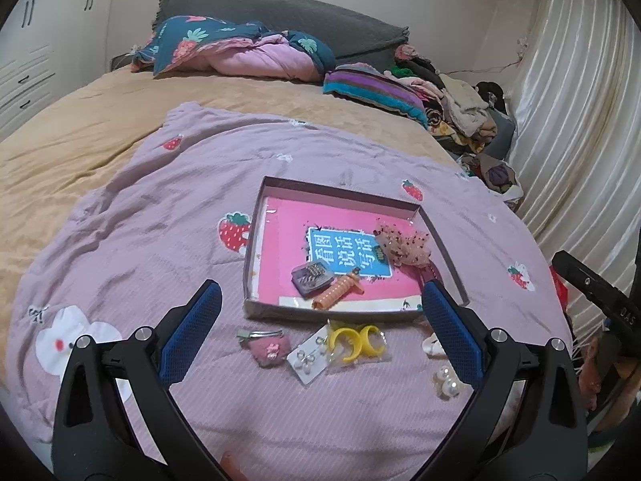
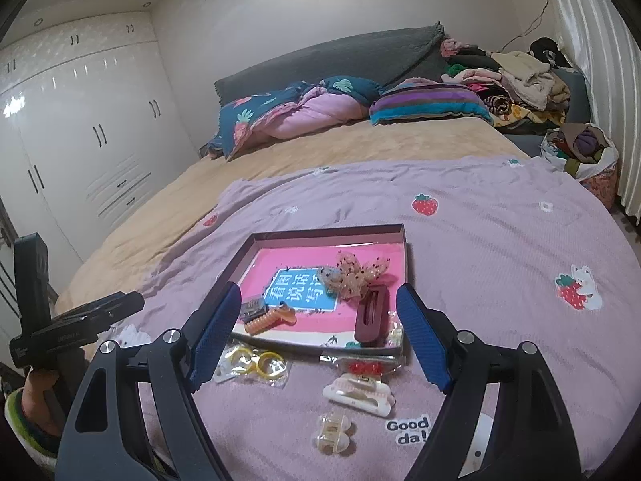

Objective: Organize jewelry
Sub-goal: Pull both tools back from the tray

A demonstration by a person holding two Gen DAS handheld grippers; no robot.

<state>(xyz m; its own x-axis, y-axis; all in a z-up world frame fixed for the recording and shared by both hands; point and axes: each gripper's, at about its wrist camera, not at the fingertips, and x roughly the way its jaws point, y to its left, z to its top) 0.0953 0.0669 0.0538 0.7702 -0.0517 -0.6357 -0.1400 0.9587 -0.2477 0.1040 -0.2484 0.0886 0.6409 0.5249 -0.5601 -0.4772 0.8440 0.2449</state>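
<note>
A shallow box tray (image 1: 256, 240) (image 2: 404, 240) lies on the purple blanket. It holds a pink mesh bow (image 1: 404, 244) (image 2: 352, 276), an orange spiral tie (image 1: 338, 290) (image 2: 268, 320), a dark comb clip (image 1: 312, 276) (image 2: 252, 308) and a maroon hair claw (image 2: 372, 316). In front of the tray lie yellow hoop earrings in a bag (image 1: 356, 340) (image 2: 260, 362), a card of pearl earrings (image 1: 306, 360), a pink clip (image 1: 268, 346), pearl beads (image 1: 446, 380) (image 2: 332, 433), a white claw clip (image 2: 356, 395) and a red bow (image 2: 362, 368). My left gripper (image 1: 320, 300) and right gripper (image 2: 316, 300) are open and empty above these.
The blanket (image 1: 160, 240) covers a tan bed (image 1: 80, 128). Pillows (image 1: 240, 48) and a pile of clothes (image 1: 452, 96) lie at the headboard. A curtain (image 1: 581, 120) hangs on the right. A wardrobe (image 2: 80, 128) stands on the left.
</note>
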